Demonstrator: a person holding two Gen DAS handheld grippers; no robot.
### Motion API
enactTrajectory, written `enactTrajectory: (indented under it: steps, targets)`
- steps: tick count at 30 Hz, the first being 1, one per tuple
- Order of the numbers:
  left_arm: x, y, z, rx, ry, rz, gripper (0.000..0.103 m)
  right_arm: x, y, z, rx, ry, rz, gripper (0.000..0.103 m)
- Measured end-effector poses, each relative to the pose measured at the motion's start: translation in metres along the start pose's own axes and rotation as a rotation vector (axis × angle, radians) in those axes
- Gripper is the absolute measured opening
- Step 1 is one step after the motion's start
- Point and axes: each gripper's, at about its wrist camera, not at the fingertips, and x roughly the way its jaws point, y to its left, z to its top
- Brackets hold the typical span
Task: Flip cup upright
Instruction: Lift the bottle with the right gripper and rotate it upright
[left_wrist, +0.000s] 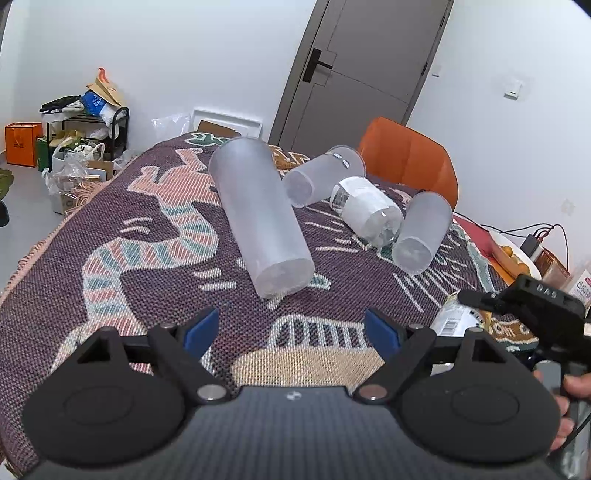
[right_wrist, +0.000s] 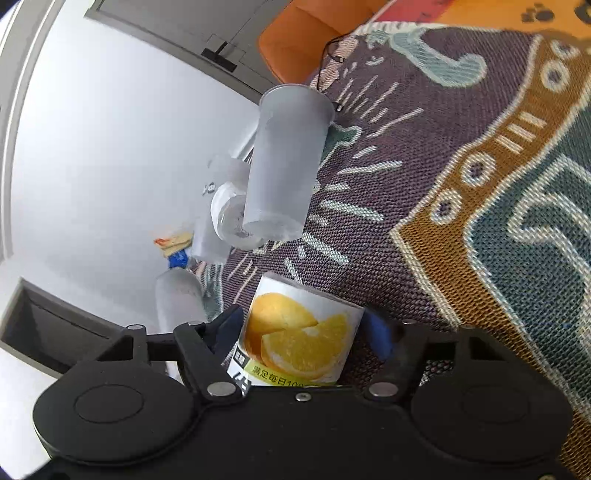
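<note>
The step in hand looks like turning the orange-print cup (right_wrist: 301, 332) onto its base, and doing it well means keeping the squeeze light so the thin wall does not buckle, rolling the wrist smoothly until the cup's axis is vertical, and setting the base flat on the woven cloth (right_wrist: 480, 184) before letting go. The cloth is soft and ridged, so a tilted landing would likely tip it.

The right gripper (right_wrist: 303, 328) has its 2 blue pads on either side of the cup, closed about as far as the cup's width and apparently pressing its sides. The right wrist view is rolled sharply, which suggests the cup is mid-turn near the table's right edge, close to the person.

The left gripper (left_wrist: 291, 328) stands wide open, holding and touching nothing, above the near edge of the table. 4 more cups lie on their sides across the middle of the table: a tall frosted cup (left_wrist: 260, 218), 2 shorter frosted ones, and a clear cup with a white label (left_wrist: 365, 210).
</note>
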Motion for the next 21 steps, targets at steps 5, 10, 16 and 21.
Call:
enactTrajectory:
  steps: [5, 10, 16, 21]
  targets:
    - [0.000, 0.005, -0.007, -0.012, 0.011, 0.000, 0.085, -0.009, -0.011, -0.001, 0.056, -0.003, 0.042, 0.062]
    - [-0.005, 0.010, -0.010, -0.016, -0.001, 0.003, 0.085, -0.025, -0.005, -0.010, -0.012, -0.038, 0.057, 0.061]
    - [-0.011, 0.012, -0.011, -0.019, -0.023, 0.002, 0.085, -0.055, 0.029, -0.022, -0.257, -0.173, 0.024, 0.060]
    - [-0.020, 0.013, -0.012, -0.005, -0.048, 0.000, 0.085, -0.075, 0.063, -0.037, -0.494, -0.318, -0.038, 0.059]
